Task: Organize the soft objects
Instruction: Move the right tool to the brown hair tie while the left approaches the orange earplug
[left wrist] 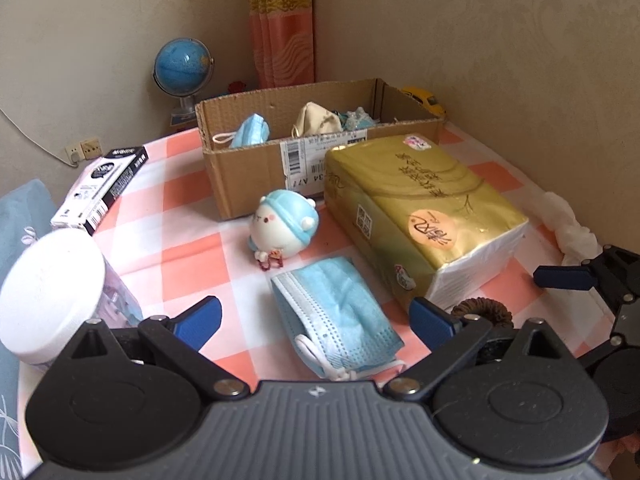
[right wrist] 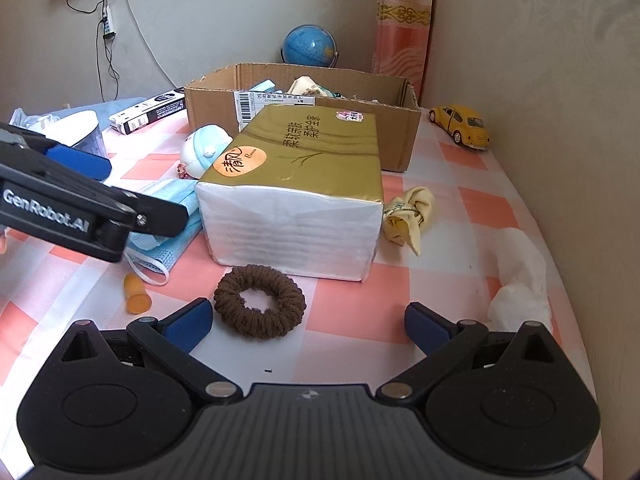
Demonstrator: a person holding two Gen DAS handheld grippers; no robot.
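Both grippers spread wide, empty — pick-up step. Left gripper (left wrist: pixel 316 318) hovers over the crumpled pale-blue face mask (left wrist: pixel 334 314) on the checked bench (left wrist: pixel 180 240). Right gripper (right wrist: pixel 308 322) sits just short of the brown knitted hair scrunchie (right wrist: pixel 260 300). Farther back, the open cardboard box (left wrist: pixel 248 160) already holds masks. Next, by my reading: lower, close on the fabric, carry to box.

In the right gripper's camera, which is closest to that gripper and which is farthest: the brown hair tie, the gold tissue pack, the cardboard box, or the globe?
From the right gripper, nearest first:
1. Brown hair tie, just ahead, toward its left finger.
2. Gold tissue pack, right behind the hair tie.
3. Cardboard box, behind the pack.
4. Globe, at the back by the wall, past the box.
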